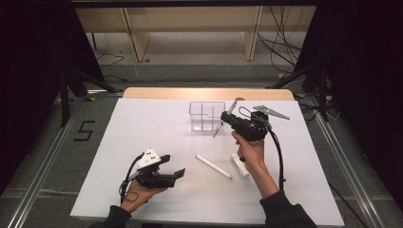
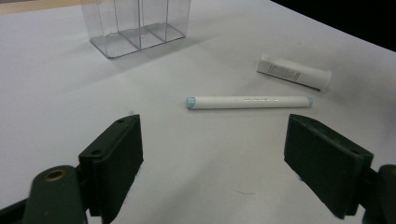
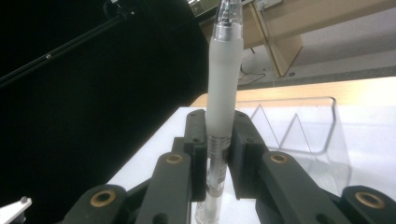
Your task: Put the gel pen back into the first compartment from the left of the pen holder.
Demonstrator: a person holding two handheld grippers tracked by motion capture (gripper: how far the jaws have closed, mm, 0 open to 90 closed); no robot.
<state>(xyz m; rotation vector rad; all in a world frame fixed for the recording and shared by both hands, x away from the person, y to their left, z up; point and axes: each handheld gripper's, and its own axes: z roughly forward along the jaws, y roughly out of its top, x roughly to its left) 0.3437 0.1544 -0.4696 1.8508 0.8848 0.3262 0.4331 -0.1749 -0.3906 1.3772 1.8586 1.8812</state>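
Right gripper (image 1: 227,115) is up off the white table (image 1: 142,142), its black jaws pinched tight on a clear pen (image 1: 225,118), and what a grip it is: in the right gripper view the pen (image 3: 224,84) stands straight up between the two pads, frosted sleeve above them, clear barrel and metal rings running down through them. From the high view the pen sticks out both ways from the jaw tips, one end pointing up and away, the other slanting down toward the table. Right beside those tips, on their far-left side, sits the clear divided organizer (image 1: 207,115), its compartments showing just beyond the jaws in the right gripper view (image 3: 299,126). The hand (image 1: 251,151) carrying this gripper comes up from the near edge.

Over to the left gripper (image 1: 175,167), low and near the person's side, jaws spread wide with nothing between them. In the left gripper view its two pads frame open tabletop, and straight ahead of them lies a white marker (image 2: 250,101), flat on its side, crosswise to the jaws and clear of both. Beyond the marker, off toward the right pad's side, rests a small white box (image 2: 293,72), also lying down. The organizer (image 2: 137,28) stands farther ahead on the left pad's side.
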